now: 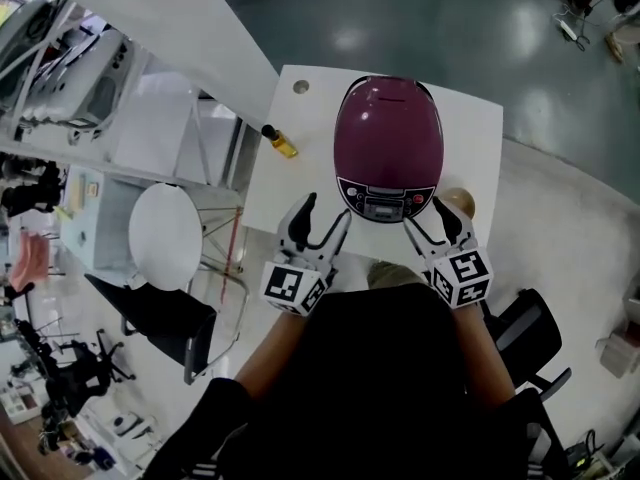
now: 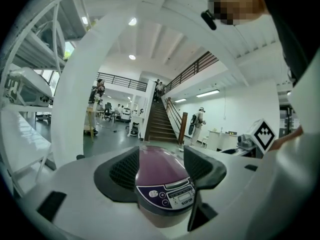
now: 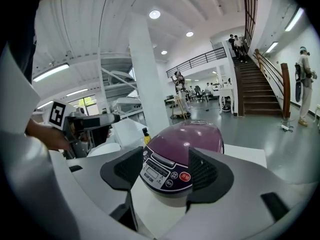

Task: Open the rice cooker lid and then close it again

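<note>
**Both claws wide open in front of the shut cooker**

The cooker sits on the white table. It stands about in the middle, a bit closer to the near edge, the one by you. It is purple and round. Its lid is down and shut. The dark panel with the buttons and the little screen faces you.

Your left claw is at the near edge of the table, just left of the panel. Its two jaws are spread apart and it holds nothing. In the left gripper view you see the cooker through the gap, just past the jaw tips. The jaws do not squeeze it.

Your right claw is at the near edge too, just right of the panel. Its jaws are also spread apart and it holds nothing. In the right gripper view the cooker shows through the gap, with a red button on its panel. You cannot tell if a jaw tip brushes the cooker's side.

The cooker's front is between the two claws.

A small bottle with yellow in it lies at the left edge of the table, well apart from the claws.
</note>
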Tool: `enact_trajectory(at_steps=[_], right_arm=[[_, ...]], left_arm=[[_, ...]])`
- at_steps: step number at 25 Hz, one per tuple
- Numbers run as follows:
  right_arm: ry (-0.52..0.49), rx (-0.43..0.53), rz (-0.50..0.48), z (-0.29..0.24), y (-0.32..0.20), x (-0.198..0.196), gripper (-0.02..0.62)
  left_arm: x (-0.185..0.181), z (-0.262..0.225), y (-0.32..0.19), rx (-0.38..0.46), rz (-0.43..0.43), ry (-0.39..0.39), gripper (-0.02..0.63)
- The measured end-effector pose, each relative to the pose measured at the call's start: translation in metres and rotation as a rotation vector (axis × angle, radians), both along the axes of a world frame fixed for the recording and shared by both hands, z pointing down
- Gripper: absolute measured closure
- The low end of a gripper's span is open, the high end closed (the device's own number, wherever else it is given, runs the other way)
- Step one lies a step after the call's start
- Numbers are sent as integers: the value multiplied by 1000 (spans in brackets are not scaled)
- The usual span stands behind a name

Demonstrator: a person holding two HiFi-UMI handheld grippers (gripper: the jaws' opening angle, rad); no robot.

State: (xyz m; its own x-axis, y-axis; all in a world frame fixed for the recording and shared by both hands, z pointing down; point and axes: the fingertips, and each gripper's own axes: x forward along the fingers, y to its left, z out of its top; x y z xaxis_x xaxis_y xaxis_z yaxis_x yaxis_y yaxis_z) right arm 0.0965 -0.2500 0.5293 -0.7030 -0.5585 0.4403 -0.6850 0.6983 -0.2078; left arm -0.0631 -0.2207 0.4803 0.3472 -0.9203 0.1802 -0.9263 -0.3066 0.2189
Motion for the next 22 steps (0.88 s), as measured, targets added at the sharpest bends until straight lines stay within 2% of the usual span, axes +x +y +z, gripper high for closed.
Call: enact_trajectory(at_steps=[3,11,12,14,16,22], right_arm=[[-9,-10,-41,5,-5,-3,344],[-30,-19,-86,8,-18,-19,347],[-35,-20,-83,7,-18,-21,360],[-42,-12,-70,3,-19,-26,495],[-27,-6,-45,4,-20,-31,580],[104,-47,-16,27,-28,-37,595]], left_arm=[[-1,-3,-18,11,-41,6,350],[-9,-5,-29,20,-69,-13,350],[-11,-7,-30,27,-60,-18,350],[-13,-10,-34,34,-31,-17,350],[-15,-11,-39,35,-4,-11,350],[-10,-16,-51,49,75,19,350]])
